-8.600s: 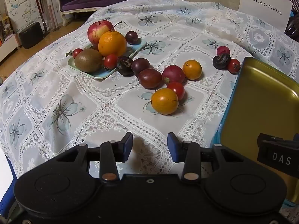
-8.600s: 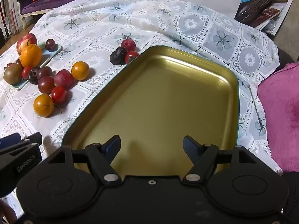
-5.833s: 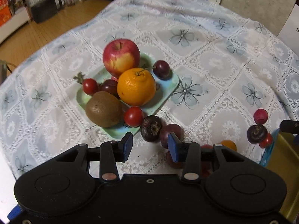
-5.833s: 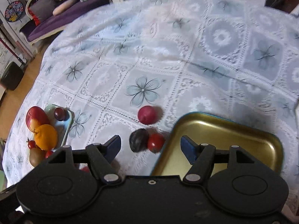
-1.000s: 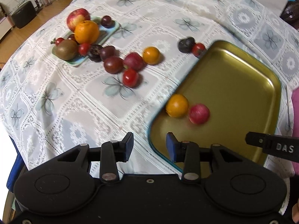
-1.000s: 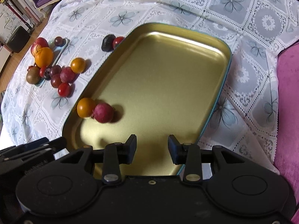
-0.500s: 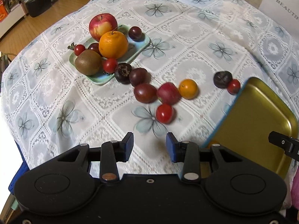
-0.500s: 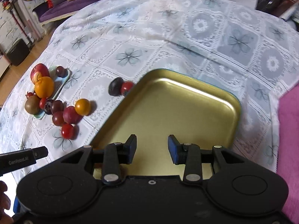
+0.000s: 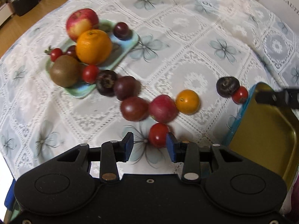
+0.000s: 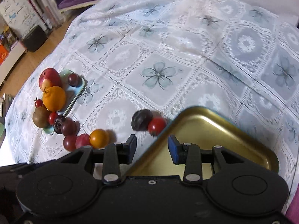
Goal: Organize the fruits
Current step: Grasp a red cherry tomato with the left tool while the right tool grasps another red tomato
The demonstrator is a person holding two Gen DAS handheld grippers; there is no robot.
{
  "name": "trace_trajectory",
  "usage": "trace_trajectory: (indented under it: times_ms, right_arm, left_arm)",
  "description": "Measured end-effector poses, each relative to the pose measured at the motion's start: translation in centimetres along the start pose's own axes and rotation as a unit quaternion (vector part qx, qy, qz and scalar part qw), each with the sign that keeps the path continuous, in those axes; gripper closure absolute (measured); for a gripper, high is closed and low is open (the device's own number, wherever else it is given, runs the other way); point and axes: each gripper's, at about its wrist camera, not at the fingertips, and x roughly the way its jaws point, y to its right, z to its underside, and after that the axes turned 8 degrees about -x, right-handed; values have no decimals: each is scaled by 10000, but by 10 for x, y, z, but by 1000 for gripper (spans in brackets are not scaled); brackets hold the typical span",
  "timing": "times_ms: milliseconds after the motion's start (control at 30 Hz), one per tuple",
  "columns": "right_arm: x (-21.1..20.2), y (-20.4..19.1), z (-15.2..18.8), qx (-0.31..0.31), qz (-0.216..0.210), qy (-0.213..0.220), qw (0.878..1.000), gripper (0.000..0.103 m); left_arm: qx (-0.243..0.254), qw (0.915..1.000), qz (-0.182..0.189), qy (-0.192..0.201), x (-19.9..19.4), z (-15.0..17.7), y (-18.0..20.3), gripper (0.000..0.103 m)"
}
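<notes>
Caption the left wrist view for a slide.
Left gripper open above a red tomato on the lace tablecloth, gold tray alongside.

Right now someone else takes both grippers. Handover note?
left gripper: open, fingertips at a red tomato on the tablecloth, not gripped.
right gripper: open, empty, over the corner of the gold tray.
Things: the green plate holds an apple, an orange, a kiwi and small fruit. The loose fruits lie between plate and tray.
Done: no fruit shows in the visible part of the tray.
Left: probably move the loose fruits to the tray, the tomato first.
</notes>
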Motion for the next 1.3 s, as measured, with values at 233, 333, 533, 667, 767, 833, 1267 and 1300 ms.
trace_trajectory:
  times_ms: [233, 333, 533, 667, 767, 833, 1267, 1300]
  right_arm:
    - [32, -10, -12, -845, 202, -395, 9954, 63]
    - [46, -12, -14, -1034, 406, -474, 9927, 59]
    - [56, -6, -20, -1043, 472, -608, 9916, 52]
    - [40, -15, -21, -1473, 738, -416, 9855, 56]
    - [32, -24, -21, -1834, 762, -226, 9798, 56]
    - [37, -28, -23, -1978, 748, -317, 9769, 56]
    - [85, -36, -20, -2443, 520, -827, 9648, 68]
    - [83, -34, -21, -2321, 469, -823, 9681, 68]
  left_arm:
    - [81, 9998, 34, -165, 21, -1, 4, 55]
    - [69, 9997, 38, -225, 28, -3, 6, 54]
    - [118, 9995, -58, -270, 38, -4, 9, 54]
    - [150, 9995, -65, -262, 40, -4, 9, 54]
    - [161, 9995, -78, -251, 41, -5, 11, 55]
    - [135, 9995, -83, -257, 42, -5, 11, 56]
    - [22, 9997, 105, -217, 38, -7, 4, 65]
    - [7, 9997, 113, -206, 36, -7, 3, 65]
